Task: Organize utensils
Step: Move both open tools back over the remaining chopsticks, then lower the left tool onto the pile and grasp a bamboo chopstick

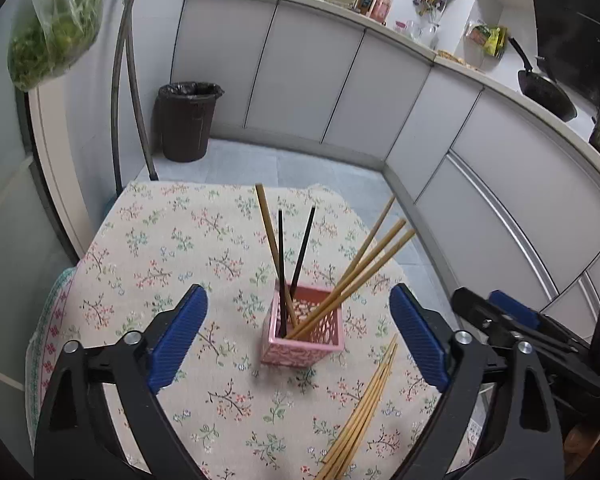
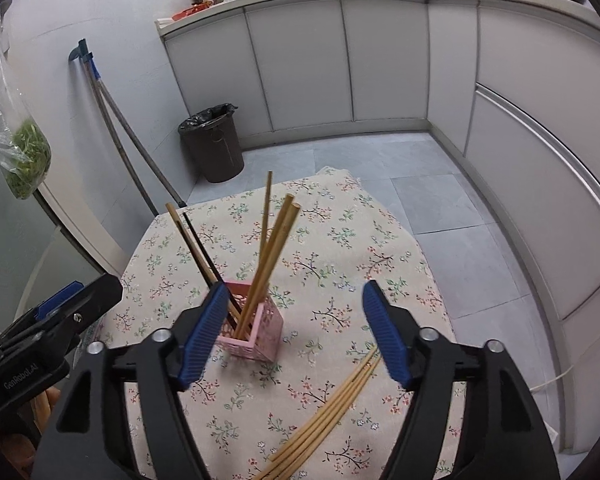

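While six chopsticks already stand in the pink holder [image 1: 302,330] mid-desk [image 1: 148,240], a bundle of bamboo chopsticks [image 2: 324,412] lies beside it — the remaining work; left gripper [image 1: 298,334] and right gripper [image 2: 290,330] jaws hang released, empty.

Loose chopsticks [image 1: 360,412] cut off below

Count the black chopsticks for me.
2. Both black chopsticks stand in the pink holder, on its left side among the bamboo ones; none seen on the table.
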Available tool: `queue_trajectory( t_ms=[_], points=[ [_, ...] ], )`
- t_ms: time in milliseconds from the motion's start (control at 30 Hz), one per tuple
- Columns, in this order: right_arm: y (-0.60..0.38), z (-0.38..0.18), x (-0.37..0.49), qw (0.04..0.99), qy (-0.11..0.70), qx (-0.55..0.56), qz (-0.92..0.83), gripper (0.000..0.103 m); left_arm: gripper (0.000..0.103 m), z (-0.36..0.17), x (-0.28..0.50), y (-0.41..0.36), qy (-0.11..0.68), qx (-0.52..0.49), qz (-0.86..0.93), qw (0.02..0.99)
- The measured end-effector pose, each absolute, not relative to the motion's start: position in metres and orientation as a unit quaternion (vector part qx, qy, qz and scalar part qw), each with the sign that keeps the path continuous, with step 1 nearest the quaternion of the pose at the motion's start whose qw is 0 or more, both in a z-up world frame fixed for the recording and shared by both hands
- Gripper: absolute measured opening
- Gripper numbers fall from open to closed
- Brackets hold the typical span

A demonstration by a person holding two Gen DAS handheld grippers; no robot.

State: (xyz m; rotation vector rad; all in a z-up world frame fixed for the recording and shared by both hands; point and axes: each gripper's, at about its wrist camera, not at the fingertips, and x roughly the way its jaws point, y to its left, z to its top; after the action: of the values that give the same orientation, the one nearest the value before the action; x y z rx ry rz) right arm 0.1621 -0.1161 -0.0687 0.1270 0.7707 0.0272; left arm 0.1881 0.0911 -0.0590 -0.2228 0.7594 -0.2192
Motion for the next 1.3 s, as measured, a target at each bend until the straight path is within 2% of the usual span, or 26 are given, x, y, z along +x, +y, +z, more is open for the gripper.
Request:
queue_trajectory(
  t_ms=[100, 200, 567, 700, 933, 1067, 1233, 1300],
  points=[
    [-0.135, -0.075, 0.153, 0.928, 0.365, 0.077, -0.012, 0.093, 0.095, -0.07, 0.189, 0.083, 0.39, -0.093, -0.109, 0.91],
    [-0.161, -0.087, 0.144, 0.926, 0.364, 0.087, -0.042, 0.096, 0.095, -0.083, 0.188, 0.068, 0.413, -0.069, -0.119, 0.9],
    [-0.289, -0.159, 0.11, 0.874, 0.42, 0.172, -0.172, 0.096, 0.096, -0.144, 0.183, -0.014, 0.499, 0.012, -0.193, 0.845],
    [-0.327, -0.174, 0.105, 0.839, 0.437, 0.258, -0.194, 0.096, 0.096, -0.161, 0.191, -0.055, 0.522, 0.041, -0.212, 0.825],
    [-0.346, -0.199, 0.103, 0.799, 0.461, 0.335, -0.192, 0.096, 0.096, -0.188, 0.223, -0.124, 0.54, 0.099, -0.23, 0.804],
    [-0.347, -0.208, 0.107, 0.784, 0.476, 0.358, -0.175, 0.096, 0.095, -0.204, 0.259, -0.138, 0.556, 0.086, -0.214, 0.798],
    [-0.348, -0.215, 0.112, 0.776, 0.487, 0.366, -0.165, 0.096, 0.081, -0.223, 0.306, -0.156, 0.597, 0.075, -0.203, 0.772],
    [-0.347, -0.218, 0.115, 0.772, 0.493, 0.368, -0.16, 0.096, 0.071, -0.23, 0.314, -0.16, 0.612, 0.081, -0.204, 0.76]
  ],
)
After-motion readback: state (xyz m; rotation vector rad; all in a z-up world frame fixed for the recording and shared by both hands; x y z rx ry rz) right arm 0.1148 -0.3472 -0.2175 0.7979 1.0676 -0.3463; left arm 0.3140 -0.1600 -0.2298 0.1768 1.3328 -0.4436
